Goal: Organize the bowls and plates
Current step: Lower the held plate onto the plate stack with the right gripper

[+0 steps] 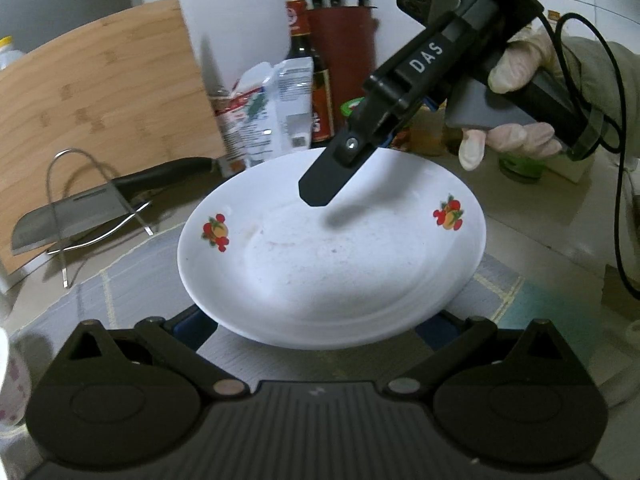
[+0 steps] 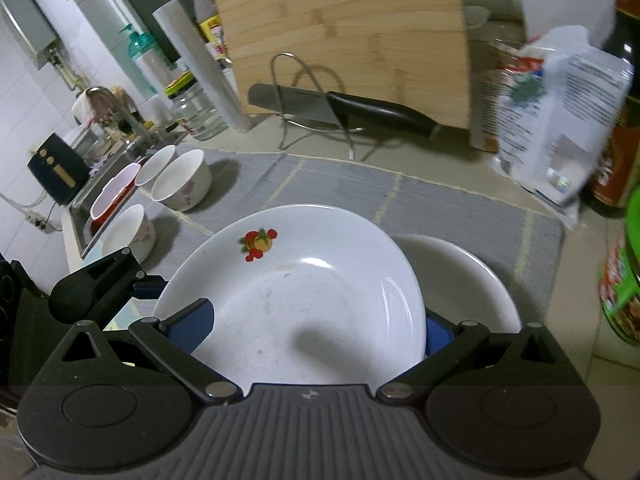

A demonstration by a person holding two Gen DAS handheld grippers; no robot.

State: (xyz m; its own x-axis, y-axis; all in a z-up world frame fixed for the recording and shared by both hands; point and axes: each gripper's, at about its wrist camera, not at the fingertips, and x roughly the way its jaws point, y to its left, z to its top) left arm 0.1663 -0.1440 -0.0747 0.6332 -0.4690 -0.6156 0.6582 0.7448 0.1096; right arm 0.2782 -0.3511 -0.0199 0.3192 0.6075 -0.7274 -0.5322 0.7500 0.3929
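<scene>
A white plate with fruit prints [image 1: 332, 248] is held up over the grey mat [image 1: 132, 272]. My left gripper [image 1: 320, 328] sits at its near rim, with the blue pads under the plate and mostly hidden. My right gripper [image 1: 316, 192] has one finger over the plate's far rim. In the right wrist view the same plate [image 2: 304, 300] sits between the blue pads [image 2: 192, 328] of my right gripper [image 2: 312, 332]. A second white plate [image 2: 464, 284] lies behind it on the mat. Three white bowls [image 2: 182, 180] stand at the left.
A bamboo cutting board [image 2: 344, 32] leans at the back with a cleaver [image 2: 304, 106] on a wire rack. Food bags [image 2: 552, 120], bottles [image 1: 308, 64] and a red knife block [image 1: 344, 56] stand on the right. A sink [image 2: 108, 152] and jars are at the left.
</scene>
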